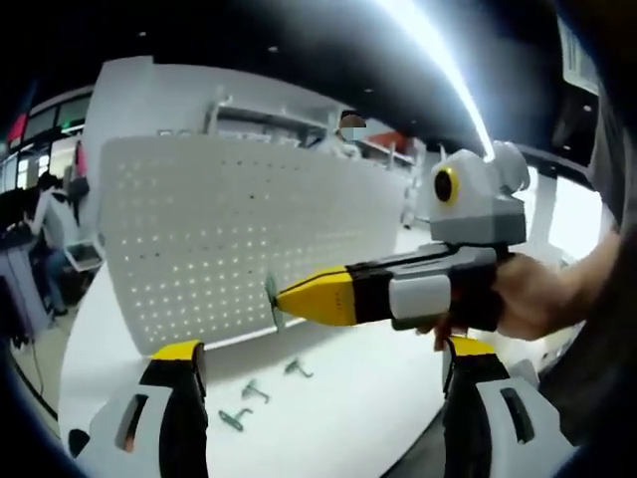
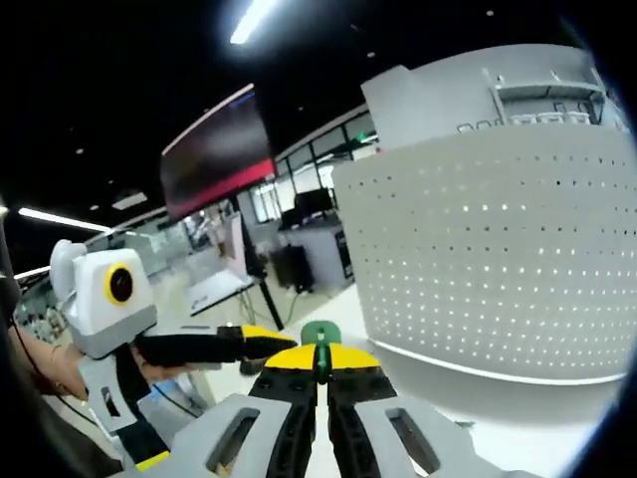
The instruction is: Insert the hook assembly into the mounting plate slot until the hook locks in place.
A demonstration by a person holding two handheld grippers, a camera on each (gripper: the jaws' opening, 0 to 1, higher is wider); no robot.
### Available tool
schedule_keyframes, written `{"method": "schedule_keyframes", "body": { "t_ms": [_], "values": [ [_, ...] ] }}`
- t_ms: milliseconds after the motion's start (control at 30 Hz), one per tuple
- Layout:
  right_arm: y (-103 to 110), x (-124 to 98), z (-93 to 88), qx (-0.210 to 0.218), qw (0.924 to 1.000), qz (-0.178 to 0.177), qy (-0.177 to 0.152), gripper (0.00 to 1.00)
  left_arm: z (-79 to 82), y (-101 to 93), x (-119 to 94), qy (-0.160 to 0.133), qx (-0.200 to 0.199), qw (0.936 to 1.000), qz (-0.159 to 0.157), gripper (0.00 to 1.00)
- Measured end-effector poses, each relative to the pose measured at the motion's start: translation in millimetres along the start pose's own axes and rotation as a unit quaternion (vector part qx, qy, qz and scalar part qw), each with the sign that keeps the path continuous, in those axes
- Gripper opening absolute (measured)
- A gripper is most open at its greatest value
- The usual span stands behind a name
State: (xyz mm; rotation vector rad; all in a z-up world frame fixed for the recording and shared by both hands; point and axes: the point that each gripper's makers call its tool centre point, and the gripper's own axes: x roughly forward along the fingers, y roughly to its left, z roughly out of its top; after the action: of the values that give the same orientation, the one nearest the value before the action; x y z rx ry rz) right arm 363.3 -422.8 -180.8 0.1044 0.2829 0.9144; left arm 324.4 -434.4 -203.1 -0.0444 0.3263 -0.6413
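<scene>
In the left gripper view we are looking along the left hand-held gripper (image 1: 323, 373), whose two yellow-tipped black and grey jaws are standing well apart with nothing between them, above the white counter (image 1: 398, 398). Ahead of them we are seeing the white perforated mounting plate (image 1: 229, 239) standing upright on the counter. The right hand-held gripper (image 1: 289, 301) is entering this view from the right, carried by a person's hand (image 1: 528, 299), and its yellow tips are closed on a small green-grey metal hook assembly (image 1: 273, 302). The hook assembly is sitting right at the lower face of the mounting plate; we cannot tell whether it is touching or entering a slot. Three spare grey-green metal hooks (image 1: 259, 396) are lying flat on the counter in front of the plate, between the left jaws in this view. In the right gripper view we are seeing the right jaws pressed together around the green hook part (image 2: 320, 335), which is protruding just above the yellow tips. The mounting plate (image 2: 498, 269) is curving across the right of this view, while the left hand-held gripper (image 2: 289, 344) is reaching in from the left just beside the right tips.
</scene>
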Motion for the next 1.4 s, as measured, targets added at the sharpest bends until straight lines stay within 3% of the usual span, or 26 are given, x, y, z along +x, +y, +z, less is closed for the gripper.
{"method": "schedule_keyframes", "body": {
  "t_ms": [233, 433, 900, 1400],
  "values": [
    [-13.7, -2.4, 9.6, -0.024, 0.9985, -0.041, -0.025, 0.0, 2.8, 3.3, -2.4, -0.005, -0.004, 1.0, 0.007, 1.0],
    [-36.1, -4.2, 25.9, -0.024, 0.9926, -0.1, -0.064, 0.0, 2.8, 12.7, -4.9, -0.001, 0.007, 0.9996, 0.027, 1.0],
    [-93.1, 4.4, 71.3, -0.058, 0.9769, -0.18, -0.1, 0.0, 6.4, 23.1, -10.6, 0.0, 0.011, 0.9991, 0.041, 1.0],
    [-147.8, 4.6, 92.9, -0.068, 0.9606, -0.242, -0.118, 0.0, 3.6, 33.8, -14.5, 0.0, 0.005, 0.9984, 0.057, 1.0]
  ]
}}
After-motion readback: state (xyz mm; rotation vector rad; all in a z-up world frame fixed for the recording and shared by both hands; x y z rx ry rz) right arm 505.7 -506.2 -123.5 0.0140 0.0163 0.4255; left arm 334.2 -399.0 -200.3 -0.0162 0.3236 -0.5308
